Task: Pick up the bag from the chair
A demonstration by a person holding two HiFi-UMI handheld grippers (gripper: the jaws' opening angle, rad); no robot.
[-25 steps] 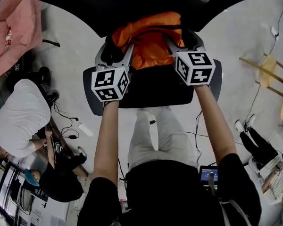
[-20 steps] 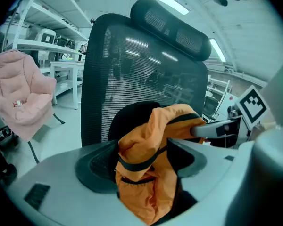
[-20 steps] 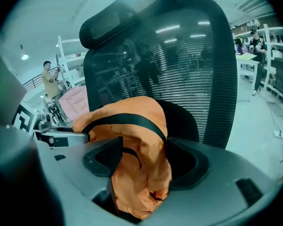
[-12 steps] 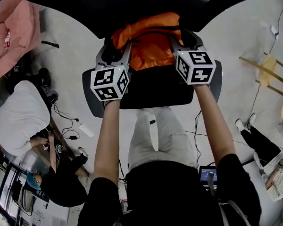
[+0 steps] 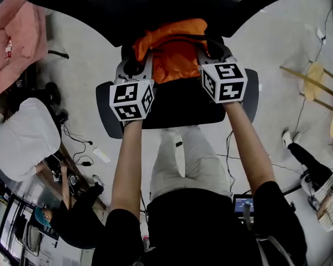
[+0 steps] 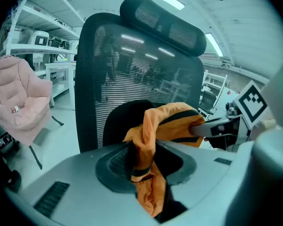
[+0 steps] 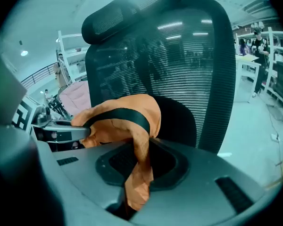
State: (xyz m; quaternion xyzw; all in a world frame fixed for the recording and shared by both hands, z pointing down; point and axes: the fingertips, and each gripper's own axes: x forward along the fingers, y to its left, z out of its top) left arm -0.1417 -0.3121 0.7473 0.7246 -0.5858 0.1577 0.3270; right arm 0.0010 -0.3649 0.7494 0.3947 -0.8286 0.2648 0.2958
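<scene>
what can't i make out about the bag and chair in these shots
- Head view: the bag's underside and whether it rests on the chair seat, hidden by the left tool and right tool, whose jaws have just been closing on bag fabric.
- Both gripper views: the seat, covered by each tool's own body.
- Head view: the chair base, under the seat.
</scene>
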